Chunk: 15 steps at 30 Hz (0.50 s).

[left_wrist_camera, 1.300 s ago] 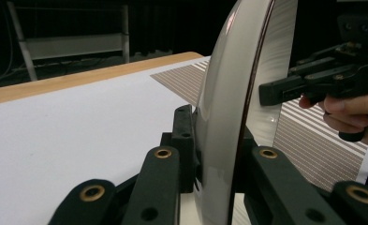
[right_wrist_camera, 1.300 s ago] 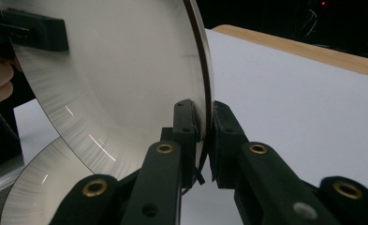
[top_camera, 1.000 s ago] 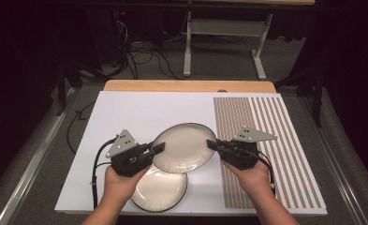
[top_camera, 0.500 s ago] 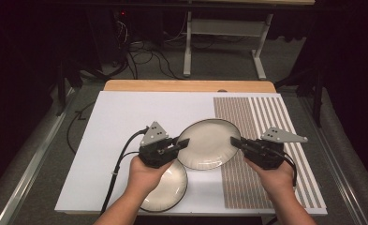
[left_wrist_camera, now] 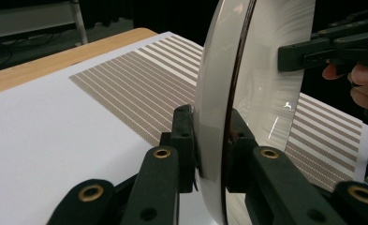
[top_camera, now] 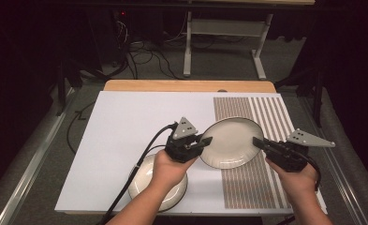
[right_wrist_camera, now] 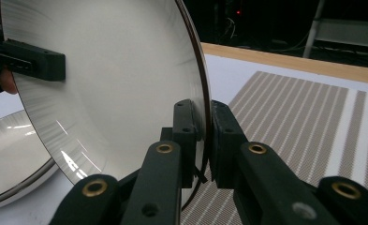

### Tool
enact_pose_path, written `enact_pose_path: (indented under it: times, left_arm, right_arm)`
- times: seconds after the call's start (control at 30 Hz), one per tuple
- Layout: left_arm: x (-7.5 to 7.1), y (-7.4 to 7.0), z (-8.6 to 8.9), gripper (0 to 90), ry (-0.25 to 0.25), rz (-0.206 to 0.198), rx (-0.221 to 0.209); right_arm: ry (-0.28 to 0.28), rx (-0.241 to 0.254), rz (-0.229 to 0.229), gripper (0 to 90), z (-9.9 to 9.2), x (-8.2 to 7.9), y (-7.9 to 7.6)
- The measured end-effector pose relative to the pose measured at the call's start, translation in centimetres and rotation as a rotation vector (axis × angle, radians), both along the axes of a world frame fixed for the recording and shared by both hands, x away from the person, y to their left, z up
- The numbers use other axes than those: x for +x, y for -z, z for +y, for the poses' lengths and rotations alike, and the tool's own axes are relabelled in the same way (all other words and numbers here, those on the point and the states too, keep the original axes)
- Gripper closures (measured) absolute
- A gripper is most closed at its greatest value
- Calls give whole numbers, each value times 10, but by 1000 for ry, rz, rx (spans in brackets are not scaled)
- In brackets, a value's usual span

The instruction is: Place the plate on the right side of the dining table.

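Both grippers hold 1 plate between them, lifted off the table and tilted, above the near edge of the striped mat. The left gripper is clenched on the plate's left rim, the right gripper on its right rim; each gripper view shows the rim pinched between the jaws. A second plate lies flat on the white table under the left hand. The lift looks done; what seems left is setting the plate down on the mat and letting go.
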<state>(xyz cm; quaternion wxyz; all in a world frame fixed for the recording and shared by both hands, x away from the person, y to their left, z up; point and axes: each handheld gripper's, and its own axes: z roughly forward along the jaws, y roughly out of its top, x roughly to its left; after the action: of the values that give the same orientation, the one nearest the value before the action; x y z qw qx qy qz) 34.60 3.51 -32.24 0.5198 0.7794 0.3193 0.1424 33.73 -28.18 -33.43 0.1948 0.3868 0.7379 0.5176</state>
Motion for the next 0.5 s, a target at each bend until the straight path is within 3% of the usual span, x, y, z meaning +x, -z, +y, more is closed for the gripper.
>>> enact_pose_path:
  times: [0.2, 0.5]
  left_arm:
    - [8, 3, -21, 779, 9, 23, 20]
    - [18, 9, -45, 769, 22, 41, 27]
  right_arm:
    - [32, 27, 14, 850, -19, 1, 9]
    - [76, 19, 15, 853, -40, -3, 14]
